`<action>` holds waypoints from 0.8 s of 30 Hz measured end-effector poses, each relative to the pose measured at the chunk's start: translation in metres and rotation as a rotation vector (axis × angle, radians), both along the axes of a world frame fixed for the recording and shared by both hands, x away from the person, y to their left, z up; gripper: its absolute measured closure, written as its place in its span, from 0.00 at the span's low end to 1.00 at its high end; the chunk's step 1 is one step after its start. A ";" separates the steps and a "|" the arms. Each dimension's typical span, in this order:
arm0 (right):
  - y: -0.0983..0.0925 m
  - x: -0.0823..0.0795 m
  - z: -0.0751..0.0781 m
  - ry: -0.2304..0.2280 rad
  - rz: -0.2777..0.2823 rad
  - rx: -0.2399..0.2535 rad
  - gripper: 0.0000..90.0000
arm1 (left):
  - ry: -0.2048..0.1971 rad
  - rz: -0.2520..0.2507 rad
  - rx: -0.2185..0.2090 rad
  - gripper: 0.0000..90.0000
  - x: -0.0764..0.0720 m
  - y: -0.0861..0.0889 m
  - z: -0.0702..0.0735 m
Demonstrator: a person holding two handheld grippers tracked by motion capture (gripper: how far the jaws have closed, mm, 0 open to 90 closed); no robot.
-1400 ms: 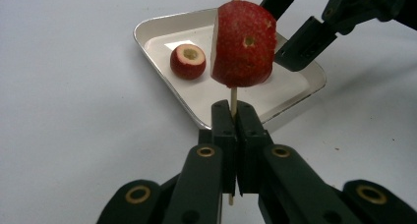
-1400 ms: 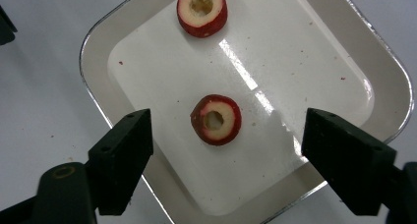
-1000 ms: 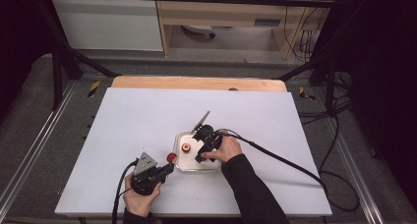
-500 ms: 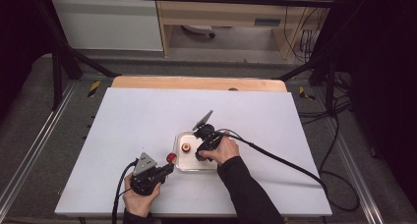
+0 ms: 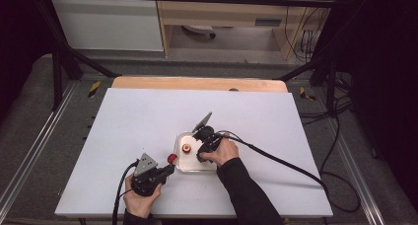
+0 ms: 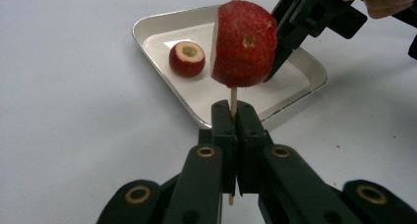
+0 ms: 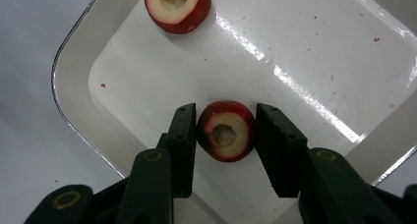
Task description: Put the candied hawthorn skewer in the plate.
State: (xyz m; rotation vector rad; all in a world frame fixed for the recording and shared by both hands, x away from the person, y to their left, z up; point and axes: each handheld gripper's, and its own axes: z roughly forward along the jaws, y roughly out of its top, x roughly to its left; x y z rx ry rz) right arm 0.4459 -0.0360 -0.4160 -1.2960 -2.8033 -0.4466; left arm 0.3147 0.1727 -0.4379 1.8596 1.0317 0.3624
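Observation:
My left gripper point(image 6: 234, 111) is shut on a thin wooden skewer point(image 6: 234, 94) that stands upright, with a red fruit half point(image 6: 244, 44) speared on it. In the high view it sits at the tray's near left corner point(image 5: 167, 168), the speared fruit point(image 5: 171, 159) above it. My right gripper point(image 7: 225, 130) reaches down into the white tray point(image 7: 314, 62). Its jaws have just been closing, and both pads now touch the sides of a cored red fruit piece point(image 7: 226, 135). A second cored piece point(image 7: 177, 3) lies farther off in the tray.
The tray point(image 5: 185, 162) lies near the front middle of the white table point(image 5: 148, 116). A wooden strip point(image 5: 197, 83) runs along the far edge. Black cables trail from both grippers, the right one point(image 5: 276, 158) across the table.

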 end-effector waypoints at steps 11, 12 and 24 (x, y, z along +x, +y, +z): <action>-0.018 -0.008 0.041 -0.118 -0.100 0.238 0.69 | -0.016 -0.017 -0.007 0.99 -0.004 -0.009 0.001; -0.021 -0.009 0.047 -0.135 -0.117 0.292 0.69 | -0.016 -0.019 -0.014 0.99 -0.005 -0.011 0.001; -0.069 -0.034 0.074 -0.342 -0.225 0.810 0.69 | -0.019 -0.045 -0.024 0.99 -0.008 -0.044 0.007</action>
